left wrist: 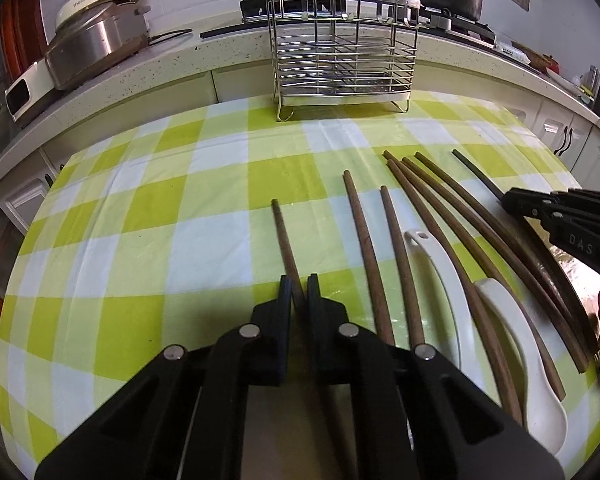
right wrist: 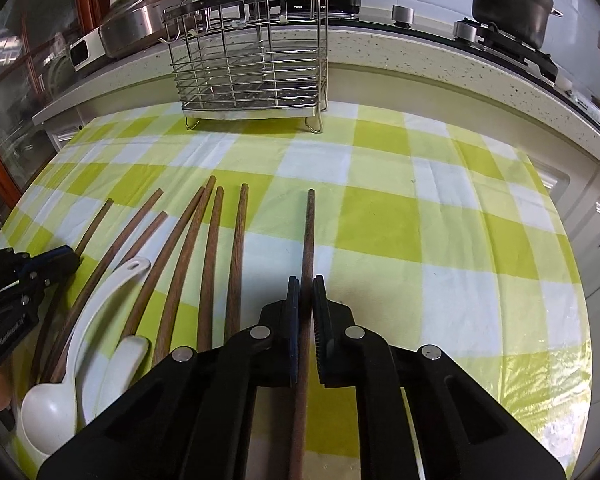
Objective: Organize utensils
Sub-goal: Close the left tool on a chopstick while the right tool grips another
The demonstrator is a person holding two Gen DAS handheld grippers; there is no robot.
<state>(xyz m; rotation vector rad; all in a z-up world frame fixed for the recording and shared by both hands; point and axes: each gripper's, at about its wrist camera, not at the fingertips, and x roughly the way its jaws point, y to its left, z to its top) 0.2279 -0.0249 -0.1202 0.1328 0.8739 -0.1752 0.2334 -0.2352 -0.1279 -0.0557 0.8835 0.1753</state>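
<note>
On the green-and-white checked cloth [left wrist: 160, 220] lie several brown wooden chopsticks [left wrist: 432, 208] and two white spoons [left wrist: 440, 272]. My left gripper [left wrist: 299, 292] is shut on the leftmost chopstick [left wrist: 282, 232], which points away toward the wire utensil rack [left wrist: 340, 60]. At the right edge of that view, my right gripper [left wrist: 507, 200] clamps a dark chopstick [left wrist: 476, 172]. In the right wrist view, the right gripper [right wrist: 306, 292] is shut on the rightmost chopstick [right wrist: 309, 236], apart from the other chopsticks [right wrist: 214, 248] and spoons [right wrist: 100, 296]. The left gripper [right wrist: 71, 258] shows at the left edge.
The empty steel rack [right wrist: 252, 68] stands at the table's far edge. Behind it runs a speckled counter [right wrist: 420, 52] with a rice cooker [left wrist: 96, 36] and a black pot [right wrist: 508, 4] on a stove. White cabinets [left wrist: 560, 128] sit below the counter.
</note>
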